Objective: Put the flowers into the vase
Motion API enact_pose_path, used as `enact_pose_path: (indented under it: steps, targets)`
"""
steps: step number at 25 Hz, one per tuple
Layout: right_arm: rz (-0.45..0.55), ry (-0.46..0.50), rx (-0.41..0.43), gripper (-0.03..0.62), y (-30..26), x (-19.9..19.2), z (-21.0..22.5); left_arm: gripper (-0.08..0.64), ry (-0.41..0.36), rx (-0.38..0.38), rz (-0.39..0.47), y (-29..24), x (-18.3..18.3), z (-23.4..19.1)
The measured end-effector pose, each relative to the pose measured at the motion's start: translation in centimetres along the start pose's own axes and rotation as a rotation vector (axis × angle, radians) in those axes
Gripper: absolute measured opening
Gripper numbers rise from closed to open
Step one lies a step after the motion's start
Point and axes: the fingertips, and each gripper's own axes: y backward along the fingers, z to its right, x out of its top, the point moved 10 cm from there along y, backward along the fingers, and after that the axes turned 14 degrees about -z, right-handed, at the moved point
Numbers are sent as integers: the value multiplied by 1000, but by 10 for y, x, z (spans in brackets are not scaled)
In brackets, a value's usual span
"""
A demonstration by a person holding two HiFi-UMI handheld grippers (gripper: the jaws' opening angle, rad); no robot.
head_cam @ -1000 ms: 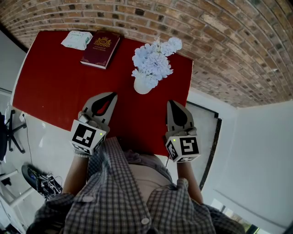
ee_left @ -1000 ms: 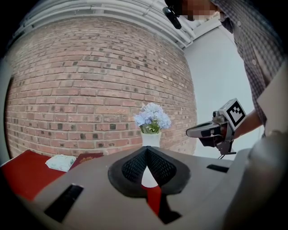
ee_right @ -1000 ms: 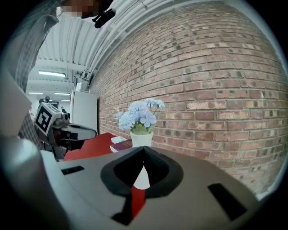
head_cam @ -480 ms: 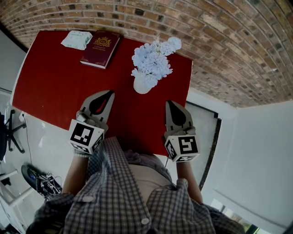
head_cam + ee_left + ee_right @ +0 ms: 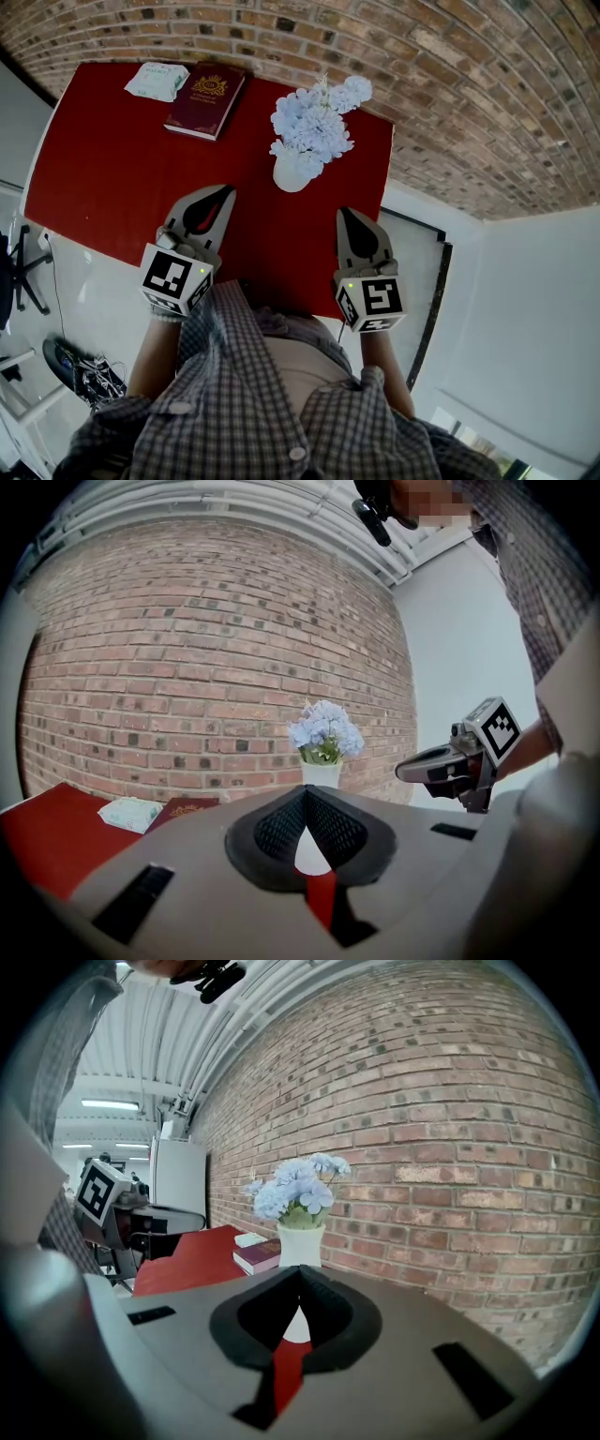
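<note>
We find barely a change, left gripper (image 5: 227,190) and right gripper (image 5: 344,212) perhaps a hair higher in the head view, too slight to call a move

The tabletop (image 5: 103,187) stands against the brick wall (image 5: 450,75), which runs along its far edge; the vase (image 5: 292,174) stands on the tabletop toward its far right corner; the flowers (image 5: 314,122) sit in the vase, rising above its mouth; left of the vase, near the far edge, lies the book (image 5: 206,100); the packet (image 5: 157,82) lies just beside the book on its left; the left hand-held gripper (image 5: 227,191) hangs over the near part of the tabletop, before and left of the vase; the right hand-held gripper (image 5: 344,212) hangs before and right of the vase, near the tabletop's right edge; the two are well apart.
</note>
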Motion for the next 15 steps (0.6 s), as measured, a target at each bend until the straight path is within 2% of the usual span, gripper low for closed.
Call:
enact_pose_path:
  steps: [6, 15]
  targets:
    - [-6, 6, -2, 6, 0, 0, -1, 8, 8, -11, 8, 0, 1, 0]
    - [-17, 1, 3, 6, -1, -1, -1, 8, 68, -19, 41, 1, 2, -6]
